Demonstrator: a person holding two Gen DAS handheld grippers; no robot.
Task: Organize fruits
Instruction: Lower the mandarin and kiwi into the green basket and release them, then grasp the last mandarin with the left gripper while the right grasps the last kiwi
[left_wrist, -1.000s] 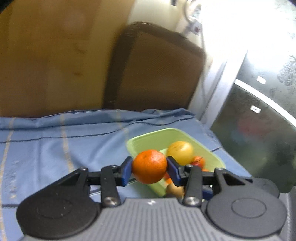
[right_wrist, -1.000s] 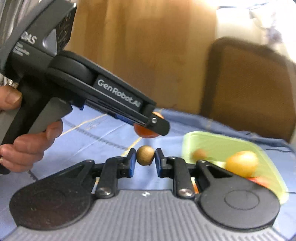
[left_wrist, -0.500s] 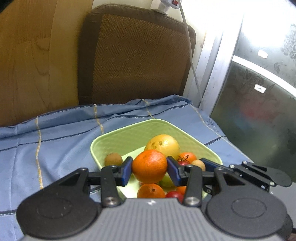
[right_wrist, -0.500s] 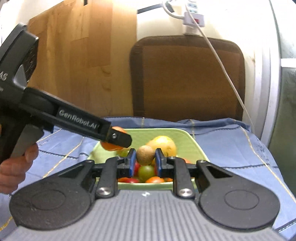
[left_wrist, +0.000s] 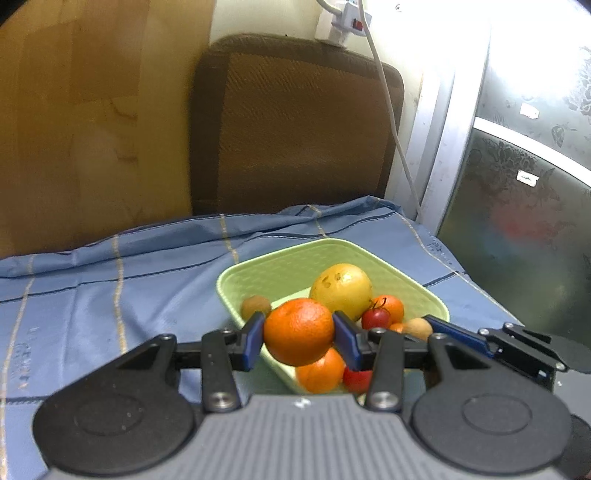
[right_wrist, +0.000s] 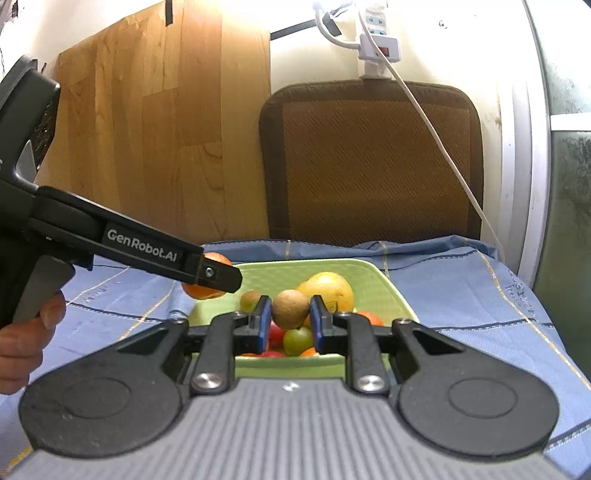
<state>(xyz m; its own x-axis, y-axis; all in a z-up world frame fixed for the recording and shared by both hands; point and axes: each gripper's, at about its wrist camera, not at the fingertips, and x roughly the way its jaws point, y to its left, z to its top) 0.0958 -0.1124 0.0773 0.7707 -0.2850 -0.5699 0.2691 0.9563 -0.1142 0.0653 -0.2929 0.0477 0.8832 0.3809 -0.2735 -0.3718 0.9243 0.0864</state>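
A blue cloth (right_wrist: 461, 280) with pale yellow stripes covers what seems to be a desk. A green tray (right_wrist: 373, 275) of fruit sits on it near the far right corner.

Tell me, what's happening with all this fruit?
A person is sorting fruit with two tools. The left hand-held gripper holds an orange; the right hand-held gripper holds a small brown fruit. Both hover by a green tray with other fruit inside, on a blue cloth.
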